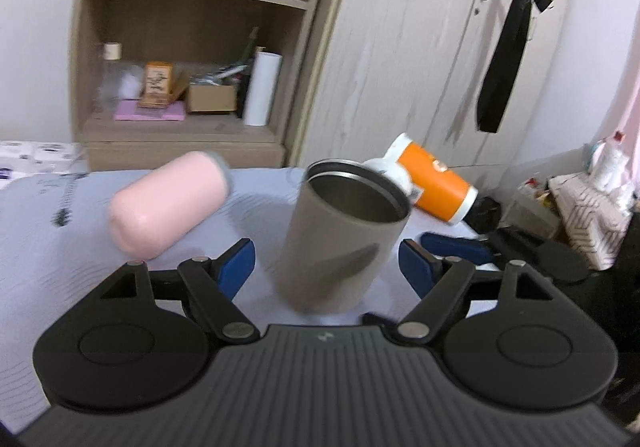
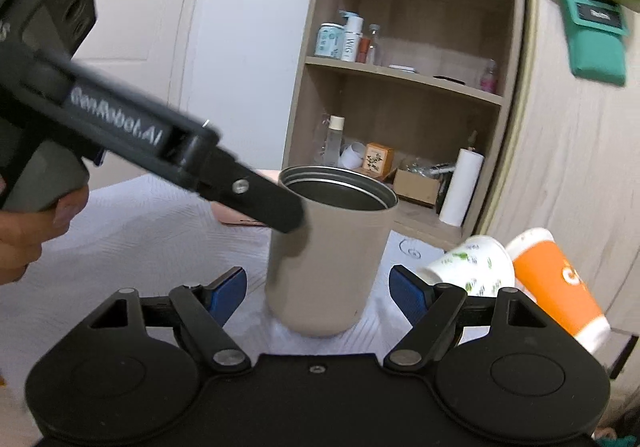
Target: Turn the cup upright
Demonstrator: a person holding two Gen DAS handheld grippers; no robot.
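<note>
Grey cup (image 2: 328, 259) upright on bed, btwn my wide-open left gripper (image 1: 327, 261) & right gripper (image 2: 317, 289); a nudge could topple it.

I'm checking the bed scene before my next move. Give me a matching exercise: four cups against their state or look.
Things:
1. taupe metal tumbler
2. pink cup
3. orange paper cup
4. white floral paper cup

States:
A. lying on its side, orange with white rims
B. standing with its open mouth up
C. lying on its side, leaf print
D. lying on its side, left of the tumbler in the left wrist view

Pairs: 1-B, 2-D, 3-A, 4-C
</note>
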